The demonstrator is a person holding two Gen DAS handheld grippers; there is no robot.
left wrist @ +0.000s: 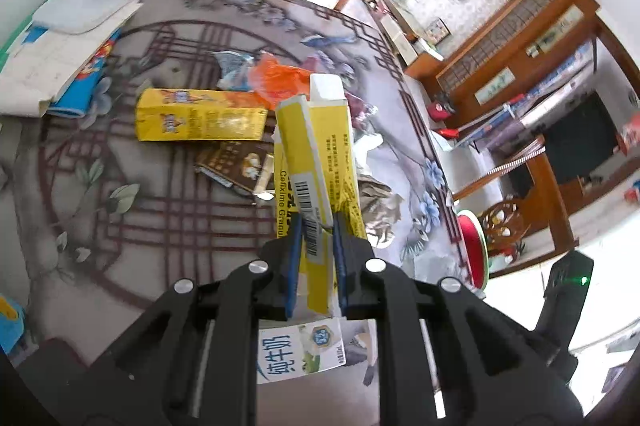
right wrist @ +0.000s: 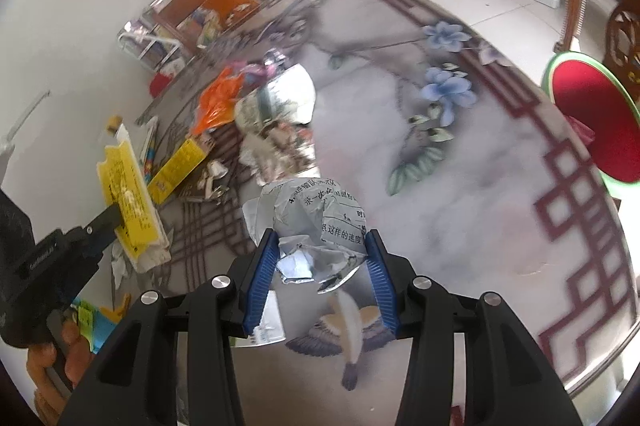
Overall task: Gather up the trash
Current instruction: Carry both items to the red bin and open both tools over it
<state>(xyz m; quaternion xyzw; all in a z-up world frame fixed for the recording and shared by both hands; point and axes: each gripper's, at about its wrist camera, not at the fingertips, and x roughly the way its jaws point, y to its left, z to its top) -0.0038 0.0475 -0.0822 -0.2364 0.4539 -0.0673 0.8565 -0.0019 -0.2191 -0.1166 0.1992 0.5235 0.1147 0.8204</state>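
On the table [right wrist: 500, 226], a yellow box [left wrist: 316, 162] is clamped by the left gripper [left wrist: 316, 226] and crumpled paper [right wrist: 316, 222] by the right gripper [right wrist: 320, 250]; more boxes and wrappers are piled behind, bare cloth is seen toward the edge.

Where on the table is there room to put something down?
Bare cloth lies between the blue flowers, the maroon lattice border and the crumpled paper. It is crowded around the yellow box, the orange bag and the wrappers.
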